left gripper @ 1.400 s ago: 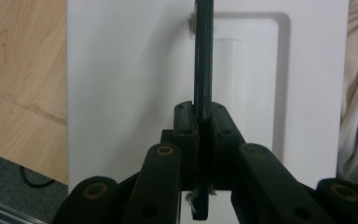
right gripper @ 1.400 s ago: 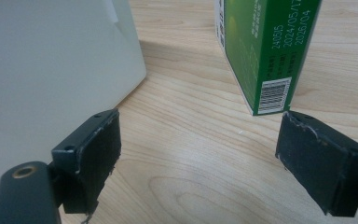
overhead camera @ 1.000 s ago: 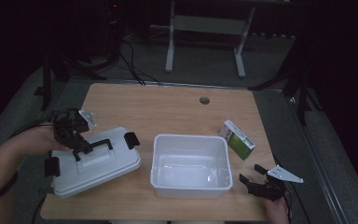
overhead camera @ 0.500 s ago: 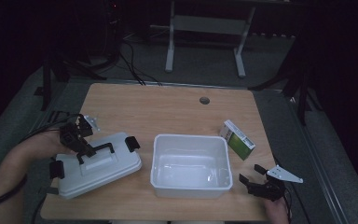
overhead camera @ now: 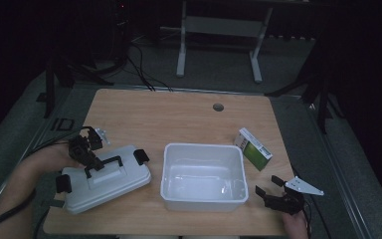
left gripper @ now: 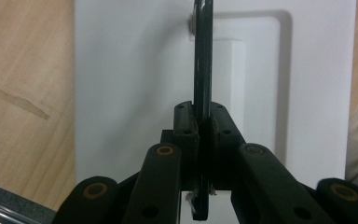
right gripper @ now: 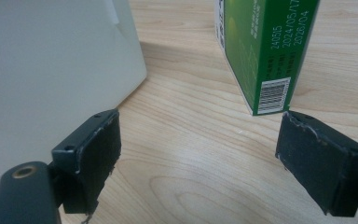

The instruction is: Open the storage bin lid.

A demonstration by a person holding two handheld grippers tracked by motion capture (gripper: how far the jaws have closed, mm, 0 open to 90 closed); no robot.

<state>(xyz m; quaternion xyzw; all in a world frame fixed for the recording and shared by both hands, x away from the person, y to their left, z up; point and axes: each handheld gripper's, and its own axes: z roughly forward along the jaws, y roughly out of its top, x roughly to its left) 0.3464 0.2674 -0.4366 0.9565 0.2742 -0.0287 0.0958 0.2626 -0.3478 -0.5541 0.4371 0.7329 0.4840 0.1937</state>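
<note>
Black left fingers [left gripper: 186,126] pinch lid handle [left gripper: 202,56].

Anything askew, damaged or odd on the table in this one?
Little stands out. The lid lies off the white tub, skewed on the table, with the left gripper shut on its black handle. A tape scrap sticks to the wood. The green box looks intact.
</note>
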